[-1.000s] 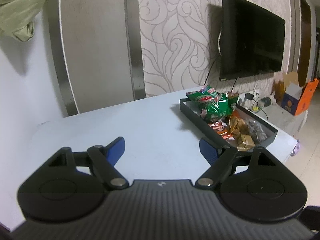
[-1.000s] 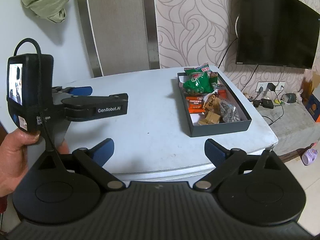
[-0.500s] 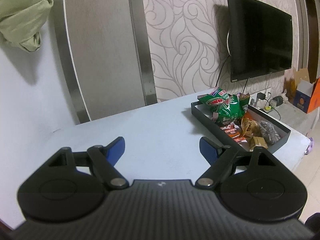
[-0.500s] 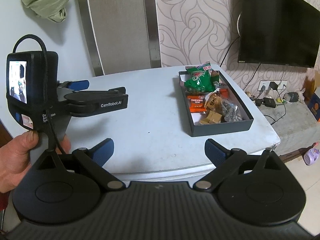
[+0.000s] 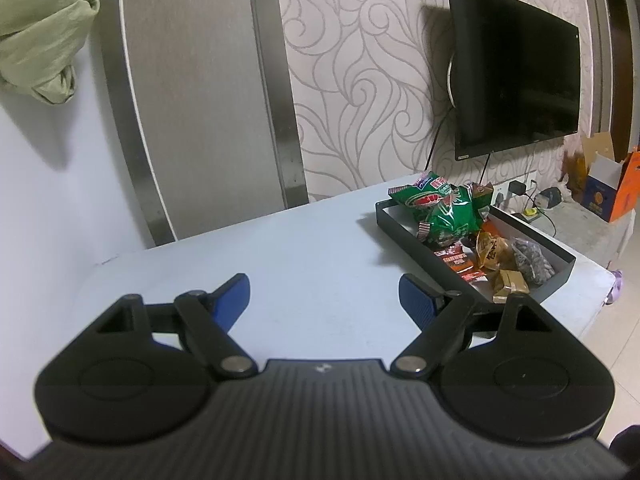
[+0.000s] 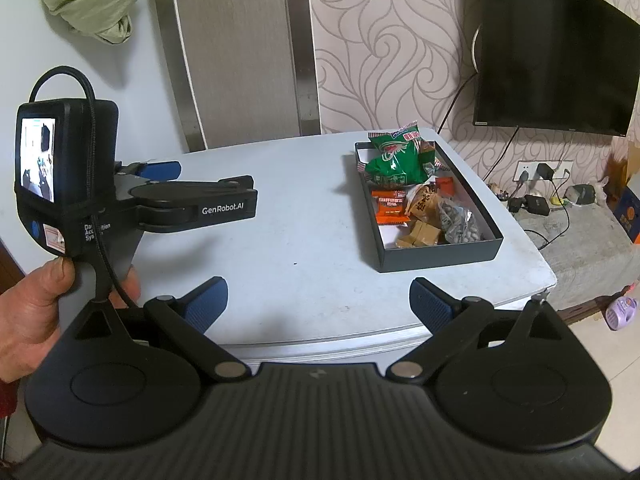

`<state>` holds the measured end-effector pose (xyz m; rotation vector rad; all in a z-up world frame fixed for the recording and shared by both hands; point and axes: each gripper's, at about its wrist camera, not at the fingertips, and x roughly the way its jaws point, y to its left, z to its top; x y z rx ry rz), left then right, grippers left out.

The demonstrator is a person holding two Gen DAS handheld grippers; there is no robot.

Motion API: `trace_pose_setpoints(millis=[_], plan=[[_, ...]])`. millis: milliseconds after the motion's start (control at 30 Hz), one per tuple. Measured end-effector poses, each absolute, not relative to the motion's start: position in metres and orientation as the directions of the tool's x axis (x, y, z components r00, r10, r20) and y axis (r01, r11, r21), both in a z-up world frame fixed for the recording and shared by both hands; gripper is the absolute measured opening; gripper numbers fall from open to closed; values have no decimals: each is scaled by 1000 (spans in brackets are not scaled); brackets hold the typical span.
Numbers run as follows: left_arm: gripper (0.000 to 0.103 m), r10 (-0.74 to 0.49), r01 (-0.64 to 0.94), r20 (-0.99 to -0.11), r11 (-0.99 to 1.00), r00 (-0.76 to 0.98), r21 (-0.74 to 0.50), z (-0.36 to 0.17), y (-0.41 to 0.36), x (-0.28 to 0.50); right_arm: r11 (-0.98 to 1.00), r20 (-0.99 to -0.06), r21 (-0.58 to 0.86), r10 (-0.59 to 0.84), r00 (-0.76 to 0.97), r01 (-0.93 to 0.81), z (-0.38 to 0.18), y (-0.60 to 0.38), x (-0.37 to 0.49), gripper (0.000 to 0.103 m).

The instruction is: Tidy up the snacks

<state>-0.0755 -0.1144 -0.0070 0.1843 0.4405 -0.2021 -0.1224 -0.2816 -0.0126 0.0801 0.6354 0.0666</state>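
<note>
A black tray (image 6: 440,258) sits on the right side of a white table (image 6: 280,248). It holds a green snack bag (image 6: 394,160), orange-red packets (image 6: 390,210), tan candies (image 6: 422,234) and a clear bag of dark seeds (image 6: 460,226). The tray (image 5: 564,276) and green bag (image 5: 444,210) also show in the left wrist view. My left gripper (image 5: 324,298) is open and empty over the table's left part; it also appears in the right wrist view (image 6: 168,180). My right gripper (image 6: 318,300) is open and empty at the table's front edge.
A black TV (image 6: 556,60) hangs on the patterned wall behind the tray. A green cloth (image 6: 92,0) hangs at top left. A low stone ledge (image 6: 580,240) with chargers and cables is right of the table. A cardboard box (image 5: 608,188) stands farther right.
My left gripper has drifted back and left, so the tray sits farther right in its view. My right gripper has barely moved. Both stay open.
</note>
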Motion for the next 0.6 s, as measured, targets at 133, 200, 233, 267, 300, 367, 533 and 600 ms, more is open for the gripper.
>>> trace_pose_setpoints(millis=[133, 200, 233, 267, 300, 367, 533, 600], plan=[[83, -161, 243, -443, 961, 882, 135, -6, -116, -75, 995, -590, 96, 88, 803, -38, -12, -281, -123, 99], [83, -162, 243, -441, 961, 883, 134, -5, -117, -75, 995, -590, 96, 88, 803, -38, -12, -281, -123, 99], [83, -163, 244, -441, 960, 883, 135, -5, -117, -76, 995, -589, 96, 88, 803, -39, -11, -281, -124, 99], [83, -164, 247, -442, 960, 882, 135, -5, -117, -76, 995, -588, 95, 88, 804, -39, -11, -281, -124, 99], [83, -164, 246, -443, 960, 881, 135, -5, -118, -75, 995, -588, 95, 87, 804, -39, -11, -281, -125, 99], [83, -170, 251, -442, 959, 881, 133, -5, -117, -75, 995, -587, 96, 86, 805, -37, -11, -282, -126, 99], [81, -190, 256, -445, 962, 875, 93, -7, -114, -72, 994, -589, 99, 86, 804, -34, -11, -283, -126, 99], [81, -180, 249, -441, 963, 879, 101, -7, -115, -72, 995, -589, 99, 86, 804, -34, -11, -283, -126, 99]])
